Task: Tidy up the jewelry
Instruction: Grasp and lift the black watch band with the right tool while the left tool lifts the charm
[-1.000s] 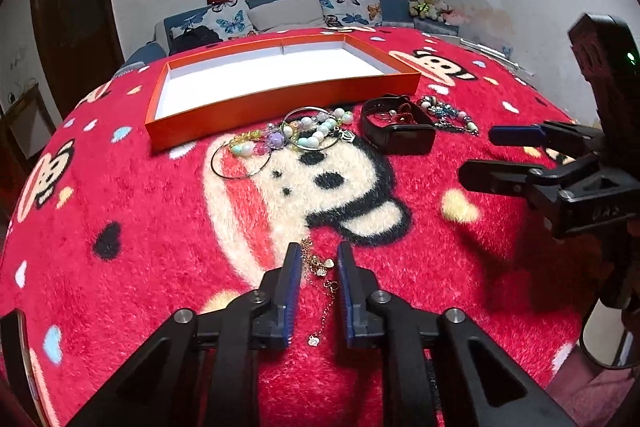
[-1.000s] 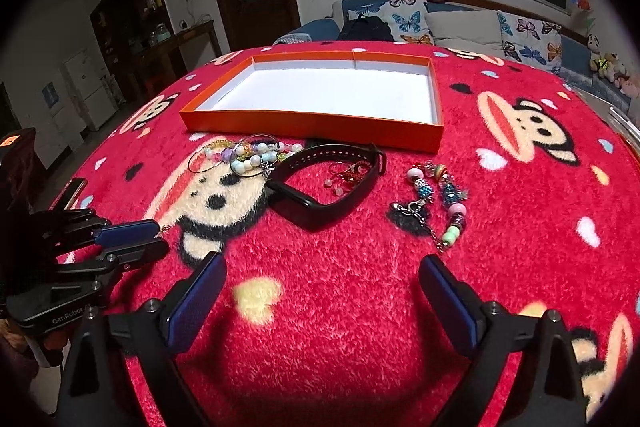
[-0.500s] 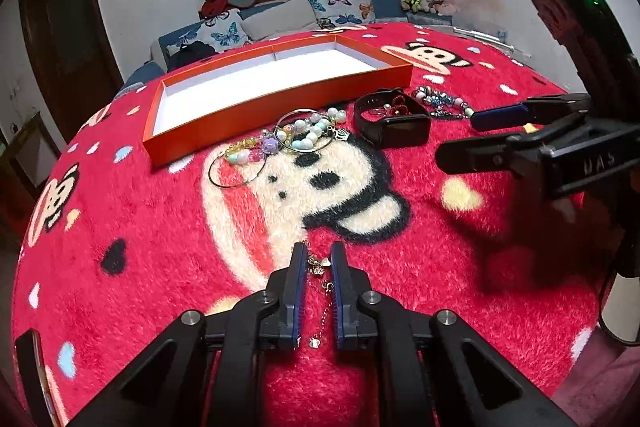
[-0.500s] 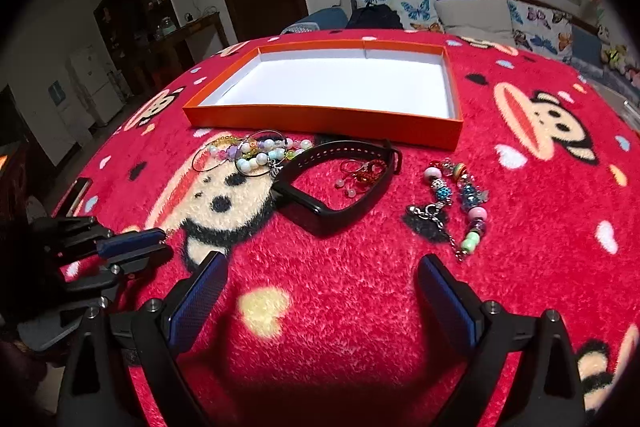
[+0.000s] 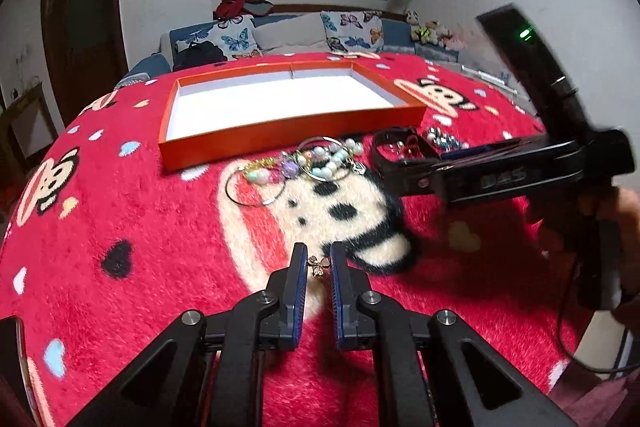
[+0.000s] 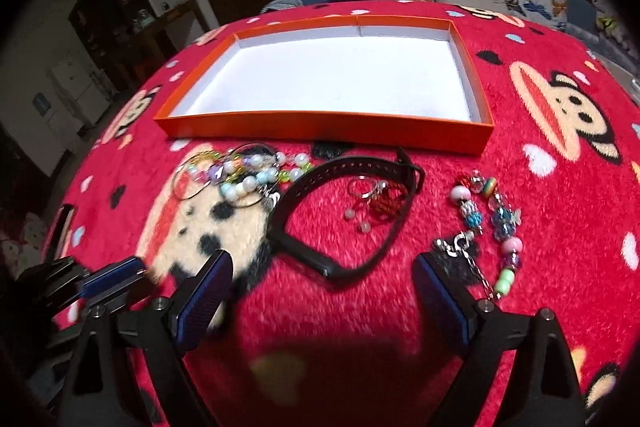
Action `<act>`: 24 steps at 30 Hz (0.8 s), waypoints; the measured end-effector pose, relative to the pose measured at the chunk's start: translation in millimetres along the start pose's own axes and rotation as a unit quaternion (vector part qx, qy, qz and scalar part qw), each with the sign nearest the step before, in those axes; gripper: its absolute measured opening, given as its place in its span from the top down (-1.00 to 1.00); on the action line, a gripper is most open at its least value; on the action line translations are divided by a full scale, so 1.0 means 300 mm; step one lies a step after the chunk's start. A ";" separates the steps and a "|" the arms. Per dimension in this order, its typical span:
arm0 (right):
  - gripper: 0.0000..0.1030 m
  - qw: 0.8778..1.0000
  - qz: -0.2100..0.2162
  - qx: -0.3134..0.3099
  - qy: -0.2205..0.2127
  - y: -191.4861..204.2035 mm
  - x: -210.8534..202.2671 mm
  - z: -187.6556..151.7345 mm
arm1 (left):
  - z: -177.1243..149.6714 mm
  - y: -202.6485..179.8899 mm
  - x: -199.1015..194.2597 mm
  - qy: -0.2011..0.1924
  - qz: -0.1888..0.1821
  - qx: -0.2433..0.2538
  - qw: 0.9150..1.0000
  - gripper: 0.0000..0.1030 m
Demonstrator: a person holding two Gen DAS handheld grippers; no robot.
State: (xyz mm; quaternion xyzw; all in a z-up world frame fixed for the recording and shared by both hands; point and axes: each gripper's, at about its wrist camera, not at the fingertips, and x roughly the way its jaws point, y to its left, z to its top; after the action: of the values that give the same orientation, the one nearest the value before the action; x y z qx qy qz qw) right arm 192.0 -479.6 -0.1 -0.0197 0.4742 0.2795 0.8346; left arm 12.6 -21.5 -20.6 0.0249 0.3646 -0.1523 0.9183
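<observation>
My left gripper (image 5: 317,259) is shut on a thin gold charm chain (image 5: 318,265), and a small charm shows at its fingertips just above the red blanket. My right gripper (image 6: 322,265) stands wide open low over the near side of a black band (image 6: 352,167), not touching it. Small rings and red beads (image 6: 376,195) lie inside the band's loop. Pearly bead bracelets with wire hoops (image 6: 240,179) lie to its left. A coloured bead charm bracelet (image 6: 492,219) lies to its right. The orange tray (image 6: 320,125), white inside and with nothing in it, sits behind them.
Everything rests on a red fleece blanket with monkey cartoons (image 5: 140,227). In the left wrist view the right gripper's body (image 5: 520,175) crosses in front of the black band (image 5: 396,151), with a person's hand (image 5: 624,211) at the edge. A sofa with butterfly cushions (image 5: 288,31) stands behind.
My left gripper's fingers closed on the gold chain and drew it up from the blanket. My right gripper moved in towards the black band and tipped further down.
</observation>
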 end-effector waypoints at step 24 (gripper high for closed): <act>-0.10 0.999 -0.019 0.031 -0.021 -0.012 -0.051 0.003 | 0.163 0.125 -0.175 -0.070 -0.029 -0.022 0.997 0.78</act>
State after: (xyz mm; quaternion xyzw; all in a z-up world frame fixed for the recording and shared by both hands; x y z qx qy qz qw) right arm 188.5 -489.3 12.0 0.0036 0.4643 0.2491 0.8499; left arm 20.1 20.4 48.3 -0.0162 0.3029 -0.1721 0.9372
